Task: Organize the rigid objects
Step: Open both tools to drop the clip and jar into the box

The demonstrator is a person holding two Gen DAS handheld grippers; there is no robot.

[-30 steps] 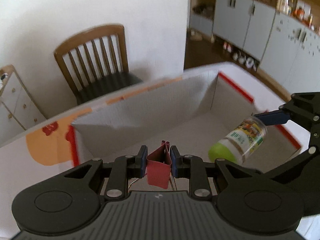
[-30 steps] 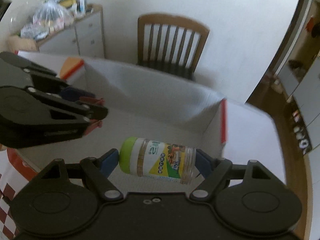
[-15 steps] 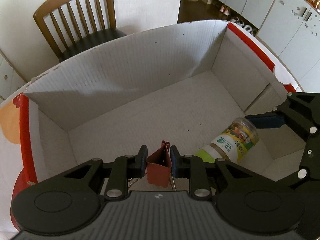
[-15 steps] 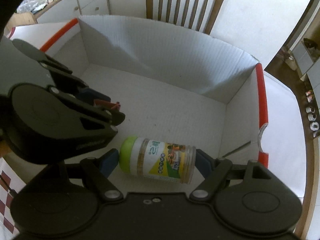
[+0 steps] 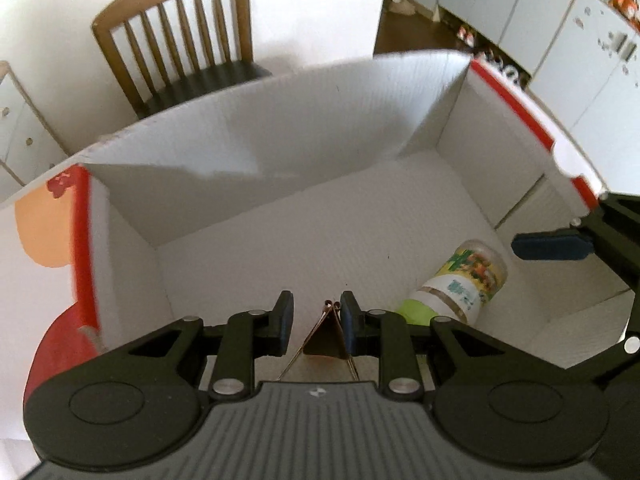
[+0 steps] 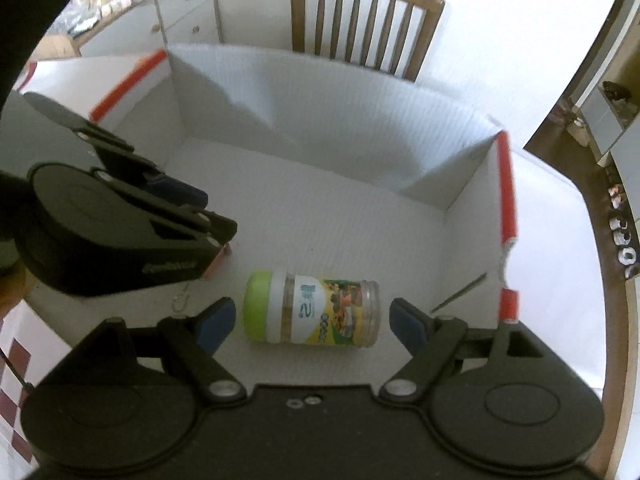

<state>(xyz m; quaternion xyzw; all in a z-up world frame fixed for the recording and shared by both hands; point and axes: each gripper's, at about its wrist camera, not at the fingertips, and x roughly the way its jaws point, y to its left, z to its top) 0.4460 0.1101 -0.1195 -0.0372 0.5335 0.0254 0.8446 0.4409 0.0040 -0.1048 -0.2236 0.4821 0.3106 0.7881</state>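
Both grippers reach down into a white cardboard box (image 5: 280, 152) (image 6: 340, 120). A clear jar (image 6: 316, 312) (image 5: 460, 280) with a green lid and a yellow label lies on its side on the box floor. My right gripper (image 6: 312, 320) straddles it; its jaws are opening, and a gap shows at each pad. Its blue fingertip (image 5: 552, 244) shows in the left wrist view. A small red binder clip (image 5: 326, 344) (image 6: 218, 262) sits low between the narrow jaws of my left gripper (image 5: 316, 320) (image 6: 216, 220). It leans toward the right pad, with a gap at the left pad and its wire handles splayed.
The box has red-edged end flaps and tall walls on all sides. Behind it stands a wooden chair (image 5: 180, 32) (image 6: 360, 12). White drawers (image 6: 188, 4) are at the far left and white cupboards (image 5: 540, 20) at the far right. A red-checked cloth (image 6: 16, 372) lies outside the box.
Both grippers have sunk into the box. The right jaws widened and let go of the jar, which now lies on the floor. The clip dropped lower between the left jaws.
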